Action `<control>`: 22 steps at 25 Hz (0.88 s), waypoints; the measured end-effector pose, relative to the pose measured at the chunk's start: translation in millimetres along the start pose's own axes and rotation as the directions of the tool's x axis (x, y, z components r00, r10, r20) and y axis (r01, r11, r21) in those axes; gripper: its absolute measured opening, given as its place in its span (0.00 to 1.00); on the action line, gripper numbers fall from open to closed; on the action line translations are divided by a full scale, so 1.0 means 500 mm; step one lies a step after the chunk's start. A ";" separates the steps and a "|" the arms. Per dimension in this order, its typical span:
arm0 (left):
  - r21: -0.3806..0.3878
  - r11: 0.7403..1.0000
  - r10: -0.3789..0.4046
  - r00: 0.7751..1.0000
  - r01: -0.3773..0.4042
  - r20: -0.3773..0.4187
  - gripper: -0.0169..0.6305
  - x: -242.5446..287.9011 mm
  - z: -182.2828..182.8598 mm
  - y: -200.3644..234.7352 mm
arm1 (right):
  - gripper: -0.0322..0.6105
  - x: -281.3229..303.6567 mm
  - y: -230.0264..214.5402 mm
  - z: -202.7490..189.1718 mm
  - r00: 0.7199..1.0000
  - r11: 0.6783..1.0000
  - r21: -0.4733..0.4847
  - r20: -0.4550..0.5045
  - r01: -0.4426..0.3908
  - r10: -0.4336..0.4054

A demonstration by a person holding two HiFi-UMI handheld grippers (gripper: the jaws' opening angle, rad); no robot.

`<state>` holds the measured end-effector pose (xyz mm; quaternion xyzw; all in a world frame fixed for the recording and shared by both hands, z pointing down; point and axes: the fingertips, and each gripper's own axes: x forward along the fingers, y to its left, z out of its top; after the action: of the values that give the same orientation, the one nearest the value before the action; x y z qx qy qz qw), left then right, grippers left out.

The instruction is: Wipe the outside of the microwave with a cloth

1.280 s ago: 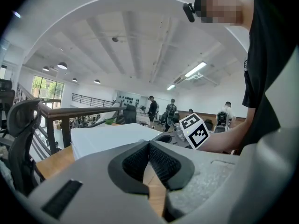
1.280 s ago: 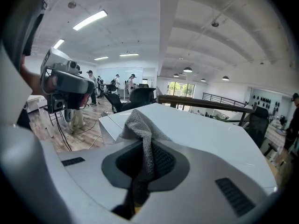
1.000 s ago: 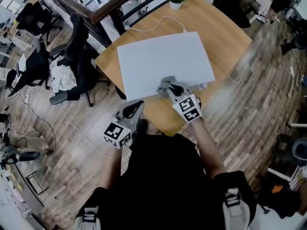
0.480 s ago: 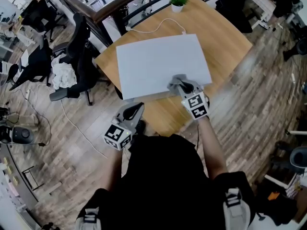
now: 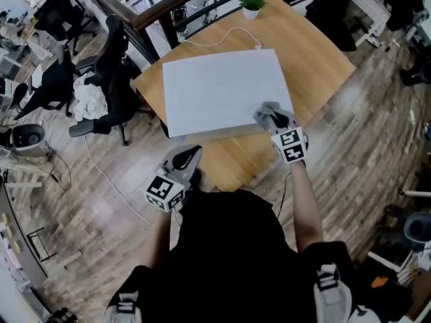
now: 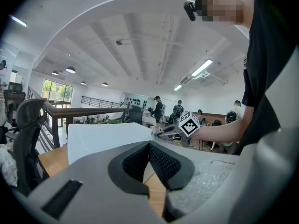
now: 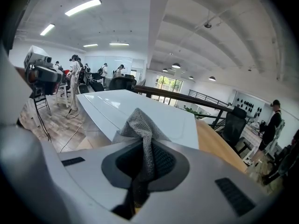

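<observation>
A white microwave (image 5: 225, 89) stands on a wooden table (image 5: 316, 52), seen from above as a flat white box. My right gripper (image 5: 268, 115) is shut on a grey cloth (image 5: 269, 112) and presses it against the near right corner of the microwave's top. In the right gripper view the cloth (image 7: 140, 129) sticks up between the jaws with the microwave (image 7: 135, 108) just beyond. My left gripper (image 5: 187, 157) hangs shut and empty below the table's near edge, left of the person's body. The left gripper view shows the microwave (image 6: 105, 136) and the right gripper (image 6: 161, 132) past its closed jaws.
A small potted plant (image 5: 250, 4) and a white cable (image 5: 222, 33) lie at the table's far side. A dark railing (image 5: 168, 9) runs behind it. Office chairs (image 5: 111, 79) with white cloth piled on one stand to the left on the wooden floor.
My right gripper has slid the cloth to the right along the near edge of the microwave's top, from about the middle to the right corner. The left gripper has stayed put.
</observation>
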<state>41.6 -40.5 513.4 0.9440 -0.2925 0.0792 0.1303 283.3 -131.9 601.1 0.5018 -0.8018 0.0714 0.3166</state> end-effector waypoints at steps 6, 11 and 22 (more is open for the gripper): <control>-0.003 1.000 0.020 1.000 -0.020 -0.001 0.03 0.000 -0.001 -0.010 | 0.07 -0.016 -0.055 -0.025 0.999 0.999 0.009 -0.007 0.032 -0.032; -0.005 0.999 0.034 0.999 -0.034 -0.002 0.03 0.003 -0.004 -0.021 | 0.07 -0.028 -0.086 -0.040 0.999 0.999 0.017 -0.011 0.051 -0.051; -0.010 0.998 0.067 0.998 -0.067 0.011 0.03 0.005 -0.014 -0.026 | 0.07 -0.030 -0.125 -0.054 0.998 0.998 0.018 -0.009 0.066 -0.066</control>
<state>50.6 -29.2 517.9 0.9334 -0.3253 0.0768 0.1306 352.7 -139.5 601.1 0.5305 -0.7828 0.0704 0.3174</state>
